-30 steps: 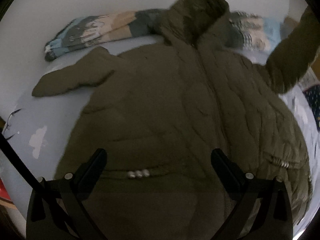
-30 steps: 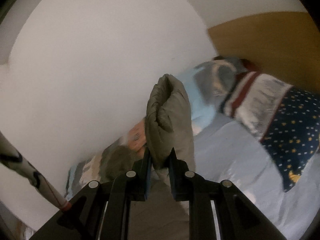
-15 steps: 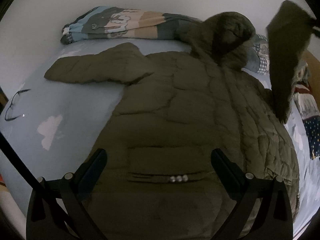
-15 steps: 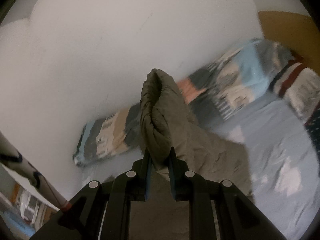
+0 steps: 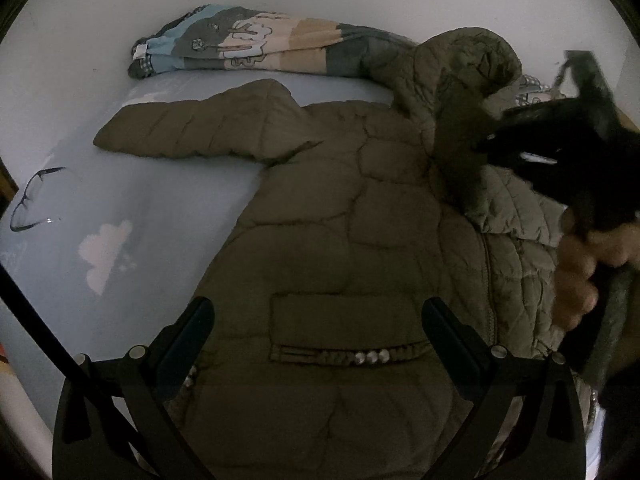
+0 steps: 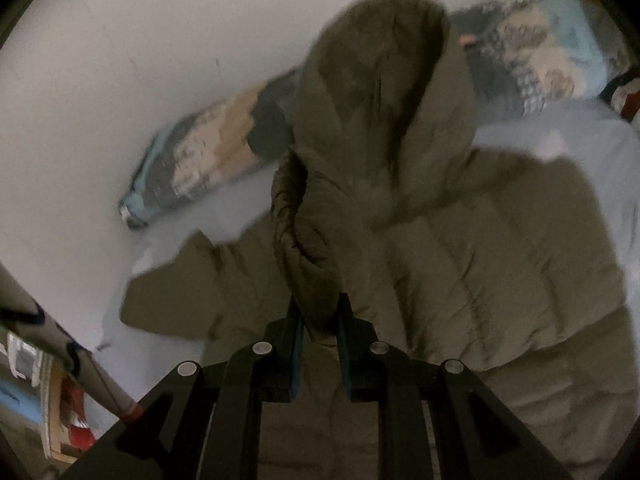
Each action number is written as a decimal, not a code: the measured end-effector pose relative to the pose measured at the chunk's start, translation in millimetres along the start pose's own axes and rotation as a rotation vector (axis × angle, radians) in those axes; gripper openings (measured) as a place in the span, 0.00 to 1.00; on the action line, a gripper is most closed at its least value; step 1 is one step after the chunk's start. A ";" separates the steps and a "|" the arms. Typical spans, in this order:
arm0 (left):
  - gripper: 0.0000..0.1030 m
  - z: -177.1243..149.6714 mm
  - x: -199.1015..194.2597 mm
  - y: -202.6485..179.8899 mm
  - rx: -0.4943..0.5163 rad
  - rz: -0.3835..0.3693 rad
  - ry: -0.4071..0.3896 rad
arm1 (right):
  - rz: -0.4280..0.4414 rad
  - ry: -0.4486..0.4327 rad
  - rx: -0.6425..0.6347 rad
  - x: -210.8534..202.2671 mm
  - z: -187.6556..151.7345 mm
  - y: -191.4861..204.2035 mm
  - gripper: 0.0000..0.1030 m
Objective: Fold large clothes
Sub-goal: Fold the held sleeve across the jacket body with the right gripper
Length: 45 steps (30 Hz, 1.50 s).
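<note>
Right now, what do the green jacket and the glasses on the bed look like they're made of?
Jacket: looks like matte olive synthetic shell over padding, judging by puffy stitched quilting; small shiny beads on its pocket flap.
Glasses: thin dark frame, metal or plastic, too small to tell; the lenses look clear.

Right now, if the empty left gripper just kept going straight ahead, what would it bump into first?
Probably the green coat spread on the bed. The left gripper is open and aims at the coat's pocket flap; how far off it is can't be told.
</note>
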<state>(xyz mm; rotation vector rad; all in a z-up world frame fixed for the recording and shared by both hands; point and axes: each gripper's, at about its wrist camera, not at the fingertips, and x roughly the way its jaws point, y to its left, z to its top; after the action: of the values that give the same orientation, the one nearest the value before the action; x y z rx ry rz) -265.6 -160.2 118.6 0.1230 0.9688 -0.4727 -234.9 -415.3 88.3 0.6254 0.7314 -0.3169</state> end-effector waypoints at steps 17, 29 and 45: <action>1.00 -4.4 8.7 -12.2 0.027 -0.004 0.025 | 0.046 -0.020 -0.049 -34.2 6.9 -41.7 0.70; 1.00 -3.2 19.3 -19.4 0.043 0.012 0.043 | -0.312 0.124 0.096 15.4 -3.7 -163.1 0.74; 1.00 -10.3 21.2 -23.0 0.058 0.035 0.051 | -0.218 0.206 0.179 -91.9 -129.8 -100.2 0.80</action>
<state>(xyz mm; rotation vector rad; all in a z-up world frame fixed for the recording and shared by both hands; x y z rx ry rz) -273.4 -184.5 97.9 0.2050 1.0011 -0.4672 -415.3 -406.0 36.5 0.7565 0.9798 -0.5287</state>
